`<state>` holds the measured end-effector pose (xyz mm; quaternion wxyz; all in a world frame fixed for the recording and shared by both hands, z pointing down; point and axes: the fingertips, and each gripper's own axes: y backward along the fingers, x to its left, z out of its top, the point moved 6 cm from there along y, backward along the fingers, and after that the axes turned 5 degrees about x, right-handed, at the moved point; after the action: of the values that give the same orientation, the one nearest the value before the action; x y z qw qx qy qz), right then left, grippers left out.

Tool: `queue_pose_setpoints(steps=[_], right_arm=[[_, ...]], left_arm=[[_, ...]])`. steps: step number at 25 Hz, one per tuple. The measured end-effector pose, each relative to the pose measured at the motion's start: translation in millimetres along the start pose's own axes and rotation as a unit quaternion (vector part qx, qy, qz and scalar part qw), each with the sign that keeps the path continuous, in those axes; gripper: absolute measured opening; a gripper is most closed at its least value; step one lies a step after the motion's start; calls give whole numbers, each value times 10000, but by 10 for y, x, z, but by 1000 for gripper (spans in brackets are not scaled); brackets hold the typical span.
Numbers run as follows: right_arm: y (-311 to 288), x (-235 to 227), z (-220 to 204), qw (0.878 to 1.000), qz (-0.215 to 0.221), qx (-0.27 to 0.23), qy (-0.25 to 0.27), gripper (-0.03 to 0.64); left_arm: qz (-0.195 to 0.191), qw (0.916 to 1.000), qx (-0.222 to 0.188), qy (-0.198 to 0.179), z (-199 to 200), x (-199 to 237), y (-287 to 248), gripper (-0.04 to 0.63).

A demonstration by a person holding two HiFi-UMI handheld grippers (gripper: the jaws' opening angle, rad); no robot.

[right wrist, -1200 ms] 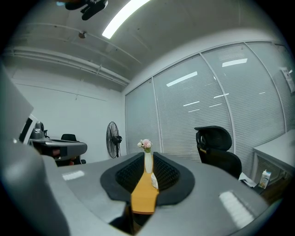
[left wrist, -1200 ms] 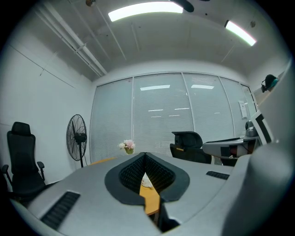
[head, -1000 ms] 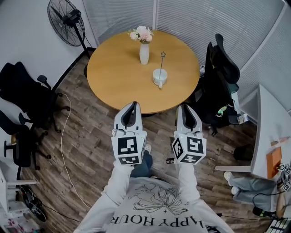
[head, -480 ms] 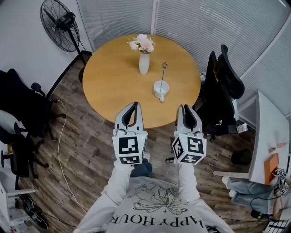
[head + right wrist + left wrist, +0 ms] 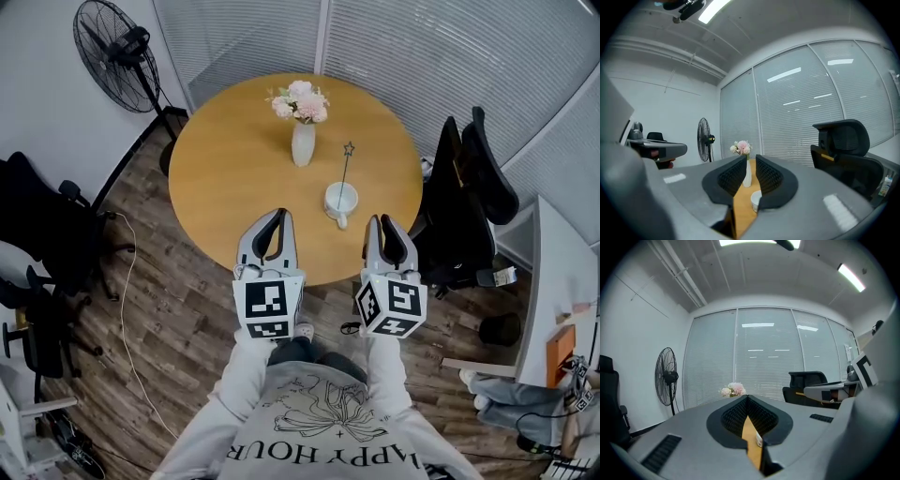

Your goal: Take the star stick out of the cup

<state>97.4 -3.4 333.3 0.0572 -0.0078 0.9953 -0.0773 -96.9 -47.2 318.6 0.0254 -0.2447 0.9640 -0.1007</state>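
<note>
On the round wooden table [image 5: 234, 178] a white cup [image 5: 340, 200] stands near the front right, its handle toward me. The thin star stick [image 5: 345, 174] stands in it, leaning slightly, star on top. My left gripper [image 5: 279, 215] hovers over the table's near edge, left of the cup, fingertips touching and nothing held. The right gripper [image 5: 384, 221] hangs just short of the cup with a narrow gap between its jaws, also empty. In the right gripper view the cup [image 5: 755, 200] shows low between the jaws of the right gripper [image 5: 750, 160].
A white vase of pink flowers [image 5: 302, 141] stands behind the cup, also seen as the vase [image 5: 747, 174]. Black office chairs [image 5: 469, 197] crowd the table's right side, more chairs [image 5: 37, 225] at left. A standing fan [image 5: 112, 47], a floor cable [image 5: 122, 309] and a white desk [image 5: 562, 272] surround.
The table, cup and vase have drawn closer to both grippers as I moved forward. The grippers keep the same pose and jaw setting.
</note>
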Motion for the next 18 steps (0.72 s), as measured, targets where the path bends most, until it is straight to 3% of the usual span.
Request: queue_pose_setpoints(steps=[18], right_arm=[[-758, -108, -161, 9993, 36, 372, -85, 69]], left_arm=[[19, 9995, 312, 70, -123, 255, -675, 6]])
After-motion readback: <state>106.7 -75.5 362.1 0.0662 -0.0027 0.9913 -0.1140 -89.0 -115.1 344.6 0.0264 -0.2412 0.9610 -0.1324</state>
